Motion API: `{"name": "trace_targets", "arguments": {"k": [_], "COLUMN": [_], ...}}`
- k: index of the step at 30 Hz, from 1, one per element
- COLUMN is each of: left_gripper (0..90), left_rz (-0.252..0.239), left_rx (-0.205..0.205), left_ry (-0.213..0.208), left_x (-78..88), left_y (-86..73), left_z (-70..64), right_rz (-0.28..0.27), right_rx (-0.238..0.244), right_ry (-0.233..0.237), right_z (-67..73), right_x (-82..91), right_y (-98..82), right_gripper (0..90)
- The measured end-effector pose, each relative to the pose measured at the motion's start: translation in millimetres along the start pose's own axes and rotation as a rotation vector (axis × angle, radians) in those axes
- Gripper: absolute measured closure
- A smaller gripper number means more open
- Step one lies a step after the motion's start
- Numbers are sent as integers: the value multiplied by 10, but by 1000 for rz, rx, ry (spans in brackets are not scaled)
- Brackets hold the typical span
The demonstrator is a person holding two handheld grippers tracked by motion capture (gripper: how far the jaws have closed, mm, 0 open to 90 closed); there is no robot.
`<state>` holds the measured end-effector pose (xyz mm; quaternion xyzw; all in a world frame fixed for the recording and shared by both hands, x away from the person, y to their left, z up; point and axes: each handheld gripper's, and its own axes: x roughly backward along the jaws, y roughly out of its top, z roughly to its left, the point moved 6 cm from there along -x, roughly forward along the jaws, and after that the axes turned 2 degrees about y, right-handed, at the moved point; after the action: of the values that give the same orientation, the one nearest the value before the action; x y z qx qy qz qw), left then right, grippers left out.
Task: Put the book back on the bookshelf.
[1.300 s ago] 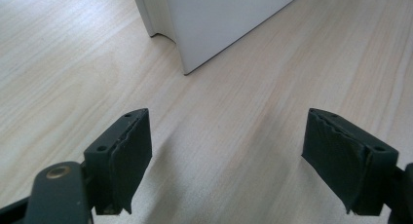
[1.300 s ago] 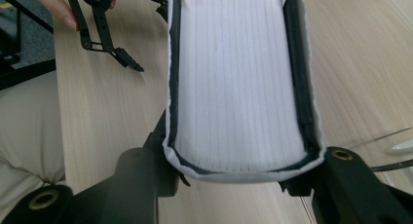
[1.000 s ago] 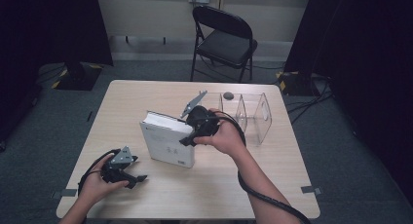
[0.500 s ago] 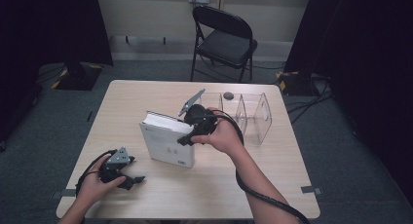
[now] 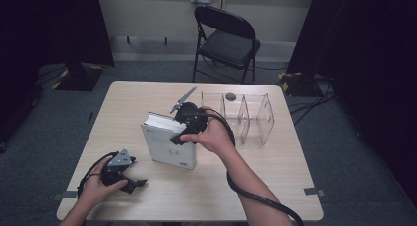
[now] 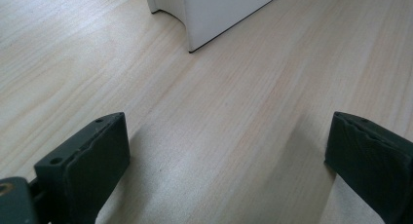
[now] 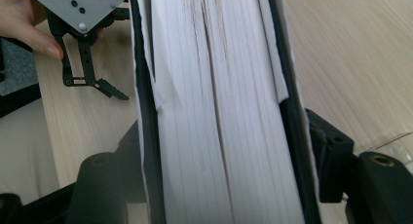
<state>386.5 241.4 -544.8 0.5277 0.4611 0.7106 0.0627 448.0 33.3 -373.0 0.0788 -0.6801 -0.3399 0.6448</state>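
Your right tongs (image 5: 183,130) are clenched across the thick white book (image 5: 169,146), which stands on edge mid-surface, just left of the clear divider rack (image 5: 246,119). It looks heavy and stiff in its covers, yet the page block (image 7: 214,112) is soft — grip both covers near the spine so pages don't splay. Your left tongs (image 5: 129,179) rest released at the near left of the surface (image 5: 123,103), holding nothing.

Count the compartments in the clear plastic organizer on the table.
2. The clear organizer has one compartment on its left side, nearest the right gripper holding the book, and one on its right side, toward the table's right edge.
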Motion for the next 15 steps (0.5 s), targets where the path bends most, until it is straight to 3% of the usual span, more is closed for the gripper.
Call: {"name": "trace_targets", "arguments": {"k": [9,15], "left_gripper": [3,0], "left_rz": [13,15], "left_rx": [-8,-12], "left_ry": [-8,-3], "left_x": [2,4], "left_y": [-1,-1], "left_z": [-2,1], "right_rz": [84,140], "right_rx": [4,37], "right_ry": [17,20], "right_z": [15,21], "right_x": [-82,-147], "right_y": [75,98], "right_gripper": [367,387]}}
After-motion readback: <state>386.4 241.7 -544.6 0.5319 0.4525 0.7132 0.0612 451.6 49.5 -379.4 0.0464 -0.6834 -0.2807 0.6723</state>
